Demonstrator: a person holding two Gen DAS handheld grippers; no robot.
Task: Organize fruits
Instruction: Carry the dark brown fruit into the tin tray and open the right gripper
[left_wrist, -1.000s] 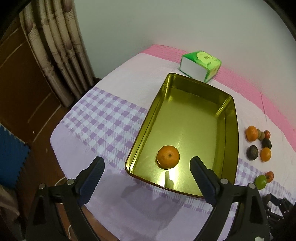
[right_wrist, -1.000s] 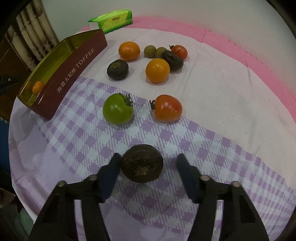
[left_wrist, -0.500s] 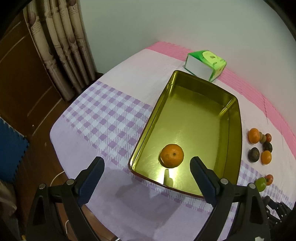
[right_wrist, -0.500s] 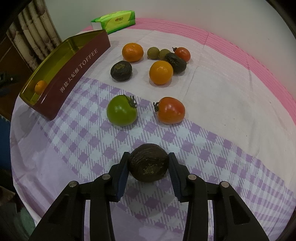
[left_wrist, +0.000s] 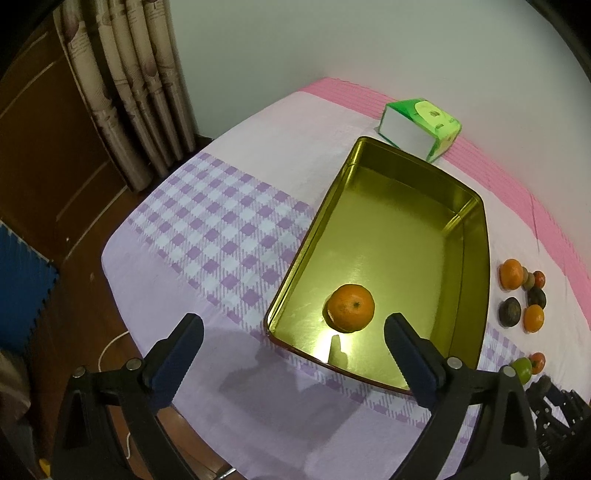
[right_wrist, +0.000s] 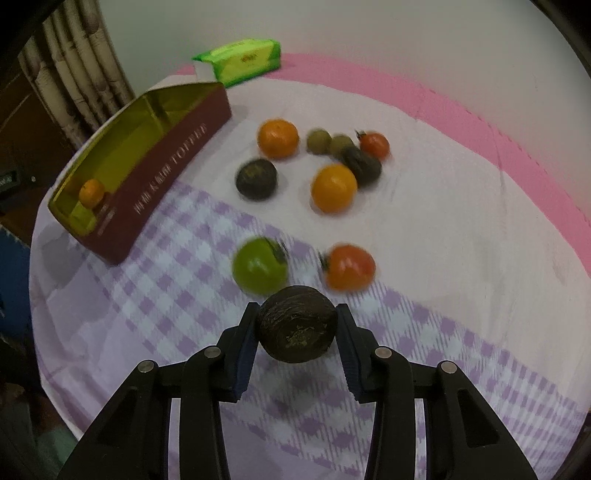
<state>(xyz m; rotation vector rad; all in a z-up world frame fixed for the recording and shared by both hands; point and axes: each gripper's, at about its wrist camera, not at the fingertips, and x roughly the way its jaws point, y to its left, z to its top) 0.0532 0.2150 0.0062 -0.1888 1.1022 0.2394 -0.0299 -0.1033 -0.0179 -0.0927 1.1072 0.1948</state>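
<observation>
- The table (right_wrist: 461, 206) carries a lilac checked cloth with a pink band along its far edge, and the fruit lies loose on it beside the tin; the scene around the gripper is blurred in the right wrist view.
- The gold-lined toffee tin (left_wrist: 476, 266) sits toward the left side of the table, open on top, with one tangerine (left_wrist: 351, 307) near its close end; most of its floor is bare, so there is plenty of room to set things down.
- A green tissue pack (left_wrist: 421, 129) lies just beyond the tin's far end, out of the way of any carry.
- The left gripper (left_wrist: 293, 341) hangs over the tin's near edge with its jaws wide apart and nothing between them; best it stay clear of the drop spot.
- The right gripper (right_wrist: 297, 332) is clamped on a dark wrinkled fruit (right_wrist: 297, 325), pads pressing both flanks, and the fruit looks lifted off the cloth.
- The green tomato (right_wrist: 259, 270) and red tomato (right_wrist: 349, 266) sit just beyond that held fruit, so I'd raise it well above them before swinging left.
- The tin's wall stands fairly tall, so the fruit should cross above the rim and be lowered to the floor away from the tangerine before the jaws part, or it may roll.
- Six smaller fruits wait farther back, among them an orange (right_wrist: 334, 187) and a second dark fruit (right_wrist: 256, 178).
</observation>
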